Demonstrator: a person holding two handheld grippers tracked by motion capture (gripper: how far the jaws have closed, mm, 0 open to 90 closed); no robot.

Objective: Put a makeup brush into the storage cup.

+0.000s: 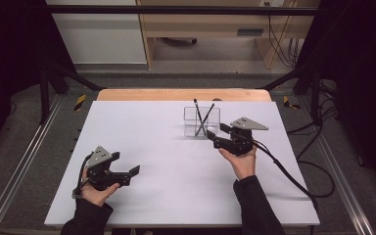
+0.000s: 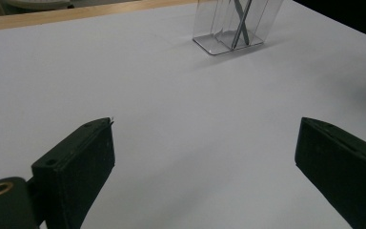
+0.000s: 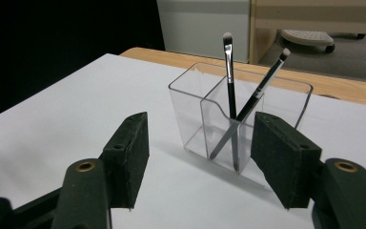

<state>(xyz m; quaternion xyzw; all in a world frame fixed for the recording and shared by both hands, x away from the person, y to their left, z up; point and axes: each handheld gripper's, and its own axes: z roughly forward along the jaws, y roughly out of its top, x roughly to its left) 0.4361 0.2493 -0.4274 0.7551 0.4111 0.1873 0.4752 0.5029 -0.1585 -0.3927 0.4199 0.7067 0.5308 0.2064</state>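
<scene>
A clear plastic holder (image 1: 201,122) with two compartments stands on the white table top (image 1: 166,161), right of centre towards the far edge. Two dark brushes (image 1: 203,115) lean in it and cross each other. In the right gripper view one brush (image 3: 229,81) stands nearly upright, while the other brush (image 3: 262,86) slants right. My right gripper (image 1: 217,134) sits just to the near right of the holder (image 3: 190,109), open, and nothing is between its jaws (image 3: 201,121). My left gripper (image 1: 126,164) rests near the front left, wide open and empty (image 2: 205,126), facing the distant holder (image 2: 228,28).
A wooden strip (image 1: 183,94) borders the table's far edge. Black frame bars (image 1: 54,73) stand at both far corners. The right gripper's cable (image 1: 293,178) runs across the table's right side and off its edge. A pale cabinet (image 1: 98,34) stands beyond the table.
</scene>
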